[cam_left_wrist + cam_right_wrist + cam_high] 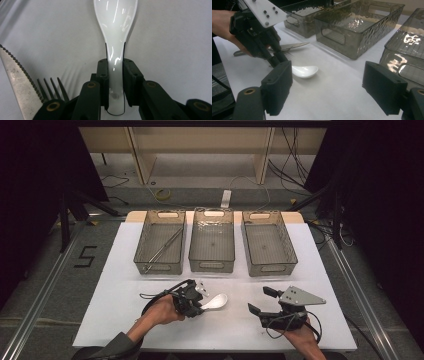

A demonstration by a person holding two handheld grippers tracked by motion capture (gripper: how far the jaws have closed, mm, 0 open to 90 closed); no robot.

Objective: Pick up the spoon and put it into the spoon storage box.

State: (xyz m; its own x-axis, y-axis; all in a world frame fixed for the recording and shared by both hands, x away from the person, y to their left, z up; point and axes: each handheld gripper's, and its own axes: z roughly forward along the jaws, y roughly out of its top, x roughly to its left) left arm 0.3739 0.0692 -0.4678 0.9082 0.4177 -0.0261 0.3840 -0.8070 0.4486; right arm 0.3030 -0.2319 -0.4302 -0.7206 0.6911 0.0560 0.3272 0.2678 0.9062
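Left claw [115,75] clamped on white ceramic spoon's [115,32] glossy handle; right claw [337,87] apart, idle. Risk: glazed handle slips or pivots on lifting.

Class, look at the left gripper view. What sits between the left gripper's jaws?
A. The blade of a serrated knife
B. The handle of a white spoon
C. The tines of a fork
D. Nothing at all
B. In the left gripper view the handle of the white spoon runs down between the two black jaws of the left gripper, which press against it on both sides.
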